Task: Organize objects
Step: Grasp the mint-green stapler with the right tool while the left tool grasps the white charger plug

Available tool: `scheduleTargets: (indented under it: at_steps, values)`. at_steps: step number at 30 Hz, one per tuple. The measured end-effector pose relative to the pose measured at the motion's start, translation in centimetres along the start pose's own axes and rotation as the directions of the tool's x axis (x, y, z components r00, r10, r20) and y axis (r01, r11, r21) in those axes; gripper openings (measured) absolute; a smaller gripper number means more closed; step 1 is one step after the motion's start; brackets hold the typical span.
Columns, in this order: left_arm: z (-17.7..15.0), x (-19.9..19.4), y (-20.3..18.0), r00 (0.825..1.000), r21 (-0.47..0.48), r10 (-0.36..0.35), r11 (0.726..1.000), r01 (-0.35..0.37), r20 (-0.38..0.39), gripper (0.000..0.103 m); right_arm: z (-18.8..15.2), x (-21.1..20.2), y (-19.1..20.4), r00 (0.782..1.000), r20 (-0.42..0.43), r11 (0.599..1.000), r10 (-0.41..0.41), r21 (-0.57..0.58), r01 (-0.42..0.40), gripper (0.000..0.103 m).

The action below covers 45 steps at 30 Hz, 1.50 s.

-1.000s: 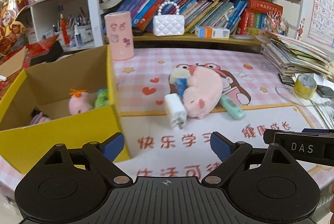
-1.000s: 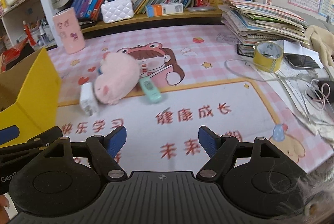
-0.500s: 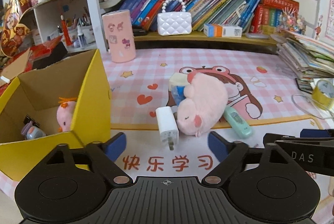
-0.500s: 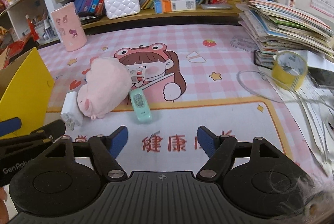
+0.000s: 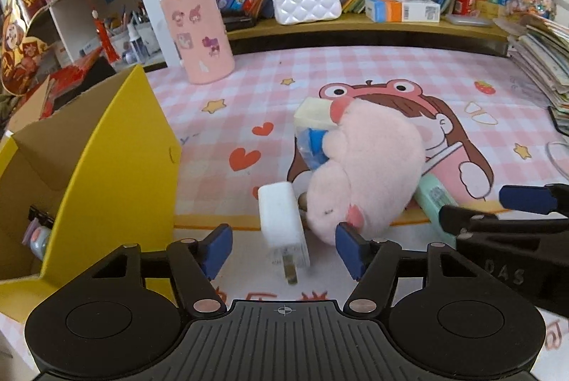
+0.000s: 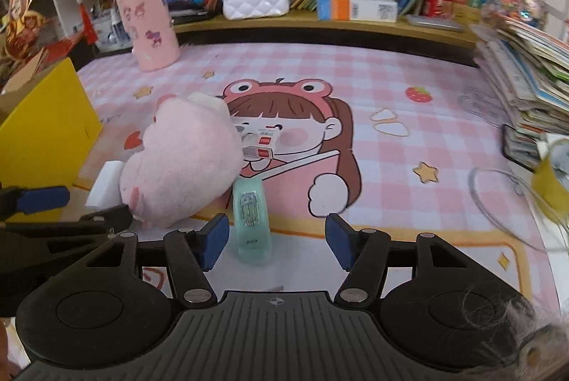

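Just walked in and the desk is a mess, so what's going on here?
A person is tidying with two handheld grippers. The left gripper has been closing around the white charger, not yet gripping it. The right gripper has been closing around the mint-green case beside the pink plush. The yellow box stands left.

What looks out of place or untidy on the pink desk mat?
The pink plush toy lies on its side over a small heap: a white charger plug tipped over with prongs showing, a mint green device partly under it, and small boxes behind.
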<state>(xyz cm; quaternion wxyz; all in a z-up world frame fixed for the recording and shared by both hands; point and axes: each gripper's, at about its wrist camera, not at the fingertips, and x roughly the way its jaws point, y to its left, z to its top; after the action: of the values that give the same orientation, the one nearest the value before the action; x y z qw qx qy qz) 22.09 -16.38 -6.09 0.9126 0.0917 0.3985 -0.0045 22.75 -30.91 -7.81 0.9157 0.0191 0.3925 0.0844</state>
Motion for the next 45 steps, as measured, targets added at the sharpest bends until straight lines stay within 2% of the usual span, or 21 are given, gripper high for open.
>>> scheduleTargets:
  at_steps: [4,5,7,8,10,13,16,21,26,32,45]
  values:
    - [0.3,1.2,-0.4,1.000,0.015,0.016,1.000,-0.016,-0.011,0.062,0.5,1.7,0.2,1.000,-0.029,0.999,0.004,-0.041,-0.005,0.055]
    - [0.4,1.6,-0.5,1.000,0.014,0.016,1.000,-0.015,-0.019,0.059,0.5,2.1,0.2,0.999,-0.038,0.999,0.006,-0.048,-0.008,0.053]
    - [0.5,2.1,-0.5,0.999,0.009,0.012,1.000,-0.012,-0.032,0.055,0.5,2.7,0.2,0.999,-0.048,0.998,0.005,-0.057,-0.008,0.040]
    - [0.5,2.3,-0.6,0.999,0.006,0.011,1.000,-0.010,-0.034,0.053,0.5,2.8,0.3,0.999,-0.041,0.998,0.001,-0.068,-0.004,0.036]
    - [0.5,2.9,-0.6,0.999,0.004,0.000,1.000,0.000,-0.042,0.043,0.6,2.9,0.2,0.999,-0.032,0.996,-0.003,-0.091,0.000,0.023]
    - [0.4,3.5,-0.7,0.999,0.008,-0.006,1.000,0.007,-0.042,0.025,0.5,2.5,-0.2,1.000,-0.027,0.996,-0.012,-0.087,0.009,0.023]
    - [0.6,2.8,0.4,0.999,-0.065,-0.037,0.997,0.035,-0.024,0.025,0.3,1.4,-0.9,1.000,-0.019,0.999,-0.023,-0.037,0.022,0.023]
    - [0.3,0.4,1.4,0.996,-0.130,-0.085,0.988,0.087,0.018,0.025,-0.1,-1.0,-1.4,1.000,-0.008,0.999,-0.008,0.048,0.009,0.023]
    - [-0.5,-2.2,1.6,0.991,-0.093,-0.104,0.989,0.112,0.079,0.025,-0.4,-3.1,-0.6,1.000,0.010,0.997,0.010,0.078,-0.011,0.023]
    - [-1.1,-4.0,2.5,0.985,-0.083,-0.141,0.985,0.149,0.096,0.025,-0.9,-4.6,0.5,1.000,0.003,0.993,0.019,0.118,-0.019,0.023]
    - [-4.1,-7.5,6.5,0.975,-0.085,-0.176,0.978,0.188,0.135,0.025,-3.0,-6.6,5.9,0.999,-0.017,0.998,0.031,0.060,-0.029,0.023]
